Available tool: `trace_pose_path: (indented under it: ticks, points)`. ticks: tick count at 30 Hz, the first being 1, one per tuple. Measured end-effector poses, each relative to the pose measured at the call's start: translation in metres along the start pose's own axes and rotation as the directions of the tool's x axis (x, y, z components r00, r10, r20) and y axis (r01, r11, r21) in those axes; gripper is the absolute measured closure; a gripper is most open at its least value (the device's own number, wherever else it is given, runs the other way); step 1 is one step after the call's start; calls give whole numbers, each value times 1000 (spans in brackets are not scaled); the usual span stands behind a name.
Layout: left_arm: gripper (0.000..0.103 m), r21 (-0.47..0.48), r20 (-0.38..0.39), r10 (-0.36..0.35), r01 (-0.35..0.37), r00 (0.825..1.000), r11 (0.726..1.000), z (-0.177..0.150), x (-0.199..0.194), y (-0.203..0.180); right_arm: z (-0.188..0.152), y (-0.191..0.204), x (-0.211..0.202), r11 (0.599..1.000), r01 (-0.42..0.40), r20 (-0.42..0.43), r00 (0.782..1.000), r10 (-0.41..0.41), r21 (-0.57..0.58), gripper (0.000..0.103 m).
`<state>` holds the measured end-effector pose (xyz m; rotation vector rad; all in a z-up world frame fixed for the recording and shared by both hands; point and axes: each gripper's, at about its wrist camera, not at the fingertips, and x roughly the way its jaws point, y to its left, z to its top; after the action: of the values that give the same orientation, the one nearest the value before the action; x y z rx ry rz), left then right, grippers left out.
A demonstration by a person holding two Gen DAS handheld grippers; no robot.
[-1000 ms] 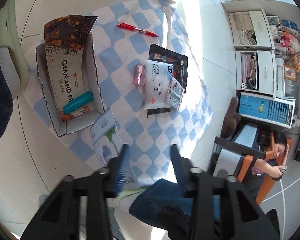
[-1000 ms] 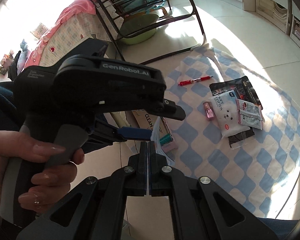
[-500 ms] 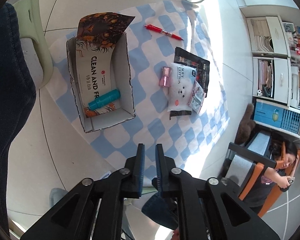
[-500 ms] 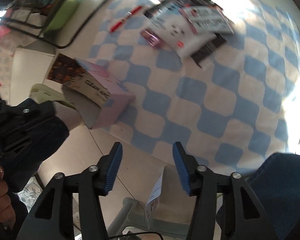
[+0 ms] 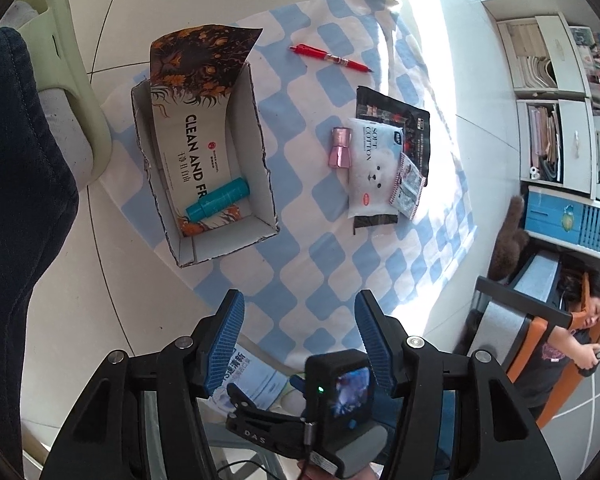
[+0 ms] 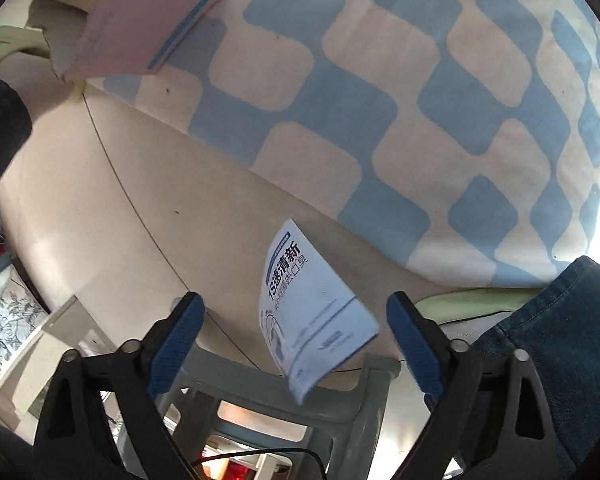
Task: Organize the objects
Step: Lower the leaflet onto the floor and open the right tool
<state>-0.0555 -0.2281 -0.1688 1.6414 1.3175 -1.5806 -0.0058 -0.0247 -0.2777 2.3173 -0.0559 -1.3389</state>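
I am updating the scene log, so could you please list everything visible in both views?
Cloth: one, blue and white checked, on the floor.
Box: one, white, open, on the cloth's left.
Tube: one, teal, inside the box.
Pen: one, red, far end of the cloth.
Bottle: one, pink, beside the packets.
Cotton packet: one, white, on a black packet.
Sachet: one, small, on the cotton packet.
Blue packet: one, light blue, between the right gripper's fingers, unpressed.
Stool: one, grey, below.
Left gripper: black, blue pads, opening, empty.
Right gripper: same, opening.
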Motion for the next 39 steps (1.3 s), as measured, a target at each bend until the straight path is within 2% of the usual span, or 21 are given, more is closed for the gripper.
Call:
trace_pose_path:
  ticks: [5, 9, 12, 15, 17, 22, 27, 32, 39]
  points:
    - [47, 11, -7, 9, -9, 1000, 1000, -1, 0, -2, 0, -23, 39, 996, -12, -97, 995, 21, 91, 6]
    - [47, 15, -17, 11, -10, 1000, 1000, -1, 1, -2, 6, -40, 27, 987, -64, -65, 995, 74, 146, 5]
    - [47, 21, -25, 17, -17, 1000, 1000, -2, 2, -2, 9, -54, 21, 976, -102, -39, 993, 112, 191, 1]
    - [47, 28, -30, 19, -18, 999, 999, -2, 2, -2, 5, -66, 33, 950, -171, -75, 978, 196, 260, 1]
    - [47, 29, -30, 22, -21, 999, 999, -2, 2, -2, 2, -66, 43, 943, -181, -112, 969, 219, 279, 1]
    - [47, 34, -39, 31, -30, 999, 999, -3, 1, 1, 3, -48, 55, 975, -25, -154, 986, 61, 221, 1]
    - [47, 40, -40, 47, -46, 998, 998, -2, -1, 5, 4, -42, 69, 957, 57, -166, 986, -9, 286, 0]
    - [47, 34, -49, 50, -48, 998, 998, -1, -1, 8, 8, -36, 74, 942, 40, -194, 981, 27, 332, 0]
    - [47, 46, -55, 56, -53, 997, 998, 1, 0, 9, 19, -27, 63, 934, 8, -172, 983, 57, 358, 0]
